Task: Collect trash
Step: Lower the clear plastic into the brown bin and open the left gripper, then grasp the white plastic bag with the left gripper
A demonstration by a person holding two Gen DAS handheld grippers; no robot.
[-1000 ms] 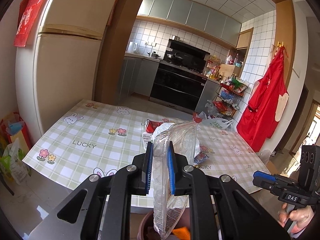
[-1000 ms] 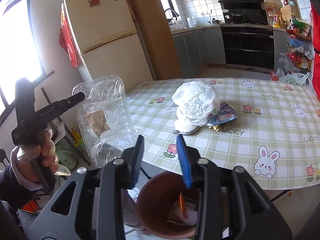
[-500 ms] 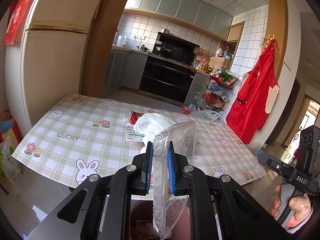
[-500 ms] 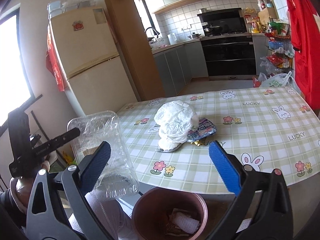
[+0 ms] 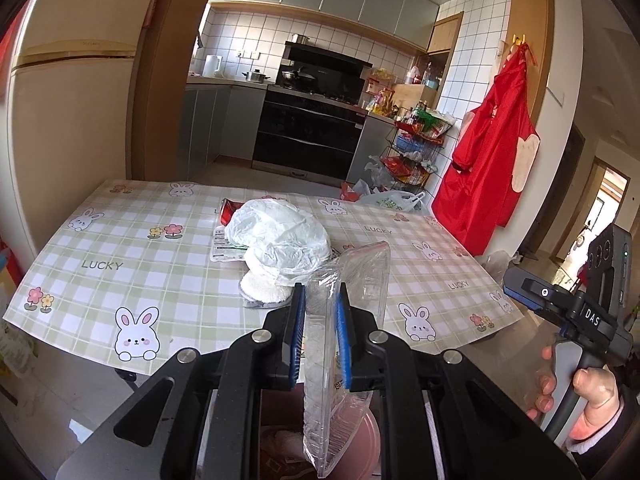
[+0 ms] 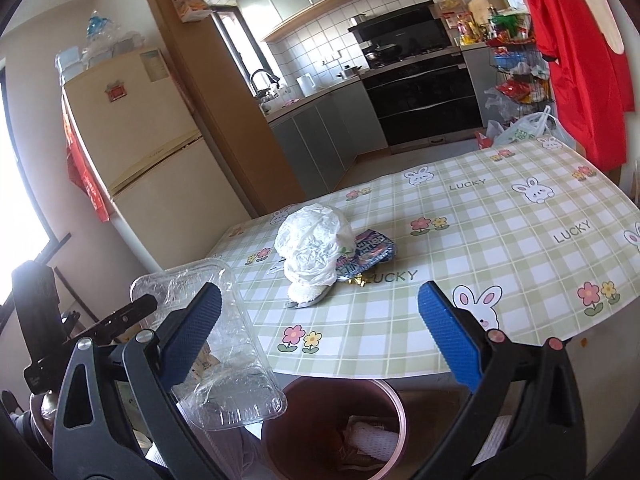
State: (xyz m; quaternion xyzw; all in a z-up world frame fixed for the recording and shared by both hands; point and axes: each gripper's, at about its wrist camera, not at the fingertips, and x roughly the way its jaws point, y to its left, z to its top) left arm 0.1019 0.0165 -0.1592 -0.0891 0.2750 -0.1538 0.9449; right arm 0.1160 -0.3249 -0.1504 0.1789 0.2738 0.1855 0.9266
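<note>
**Clear tray hangs over the bin as the second gripper spreads wide**

Wider now than a second ago, the right gripper (image 6: 318, 328) has its blue pads far apart with nothing between them, after standing only partly spread in the earlier frame. The left gripper (image 5: 320, 334) is clamped on a clear plastic tray (image 5: 344, 320), its pads pressing the thin wall from both sides. The tray hangs on edge, its lower end dipping over a reddish-brown bin (image 6: 332, 428) that stands on the floor just below the table's near edge. Crumpled white paper lies inside the bin. On the table (image 6: 500, 248), covered in a green check cloth printed with rabbits and flowers, a crumpled white plastic bag (image 6: 316, 248) sits in a heap, touching a blue snack wrapper (image 6: 374, 250) on its far side and a red packet (image 5: 230, 210) seen from the left wrist. A person's hand (image 5: 580, 396) grips the handle of the right gripper. Behind the table stand a cream fridge (image 6: 152, 160) and a black oven (image 5: 310, 136), with a red apron (image 5: 492, 168) hanging on the wall.
</note>
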